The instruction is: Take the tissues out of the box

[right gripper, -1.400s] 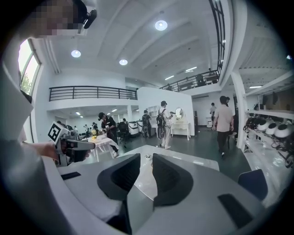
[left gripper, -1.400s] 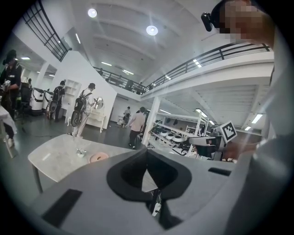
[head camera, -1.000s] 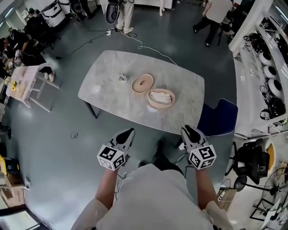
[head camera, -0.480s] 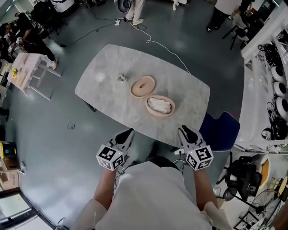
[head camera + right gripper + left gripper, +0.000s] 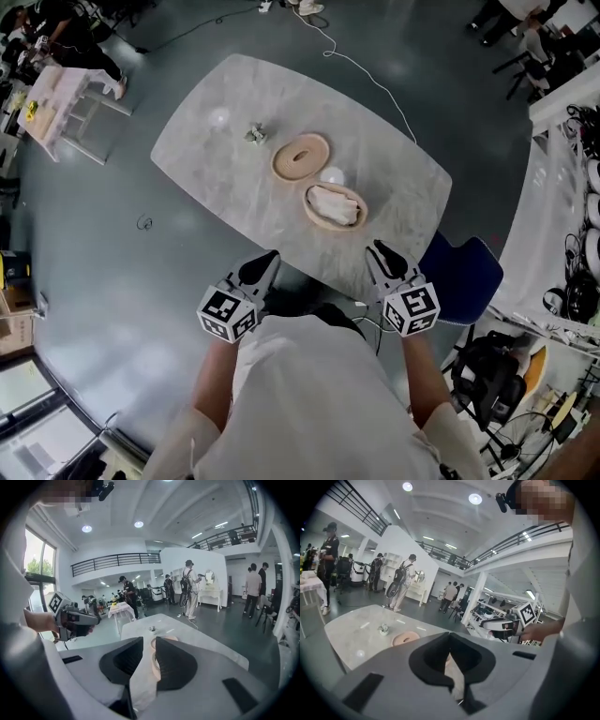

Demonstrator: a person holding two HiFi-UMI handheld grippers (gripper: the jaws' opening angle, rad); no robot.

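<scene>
A round tan tissue box [image 5: 334, 206] stands uncovered on the marble table [image 5: 225, 178], with white tissues lying in it. Its ring-shaped lid [image 5: 301, 157] lies just behind it and shows in the left gripper view as a tan lid [image 5: 406, 638]. Both grippers hover at the table's near edge, short of the box. My left gripper [image 5: 261, 269] is at the left, its tips meeting with nothing held. My right gripper [image 5: 382, 259] is at the right, its jaws apart and empty. Through the right gripper's [image 5: 150, 641] gap I see the box and lid ahead.
A small crumpled object [image 5: 256, 134] sits on the table left of the lid. A blue chair [image 5: 466, 272] stands at the table's right near corner. A white cable [image 5: 370, 75] trails over the floor behind. A small white side table [image 5: 66, 98] and several people are further off.
The table has come closer in the head view. Both grippers have moved forward and slightly down, up to its near edge. Neither gripper's jaws have changed.
</scene>
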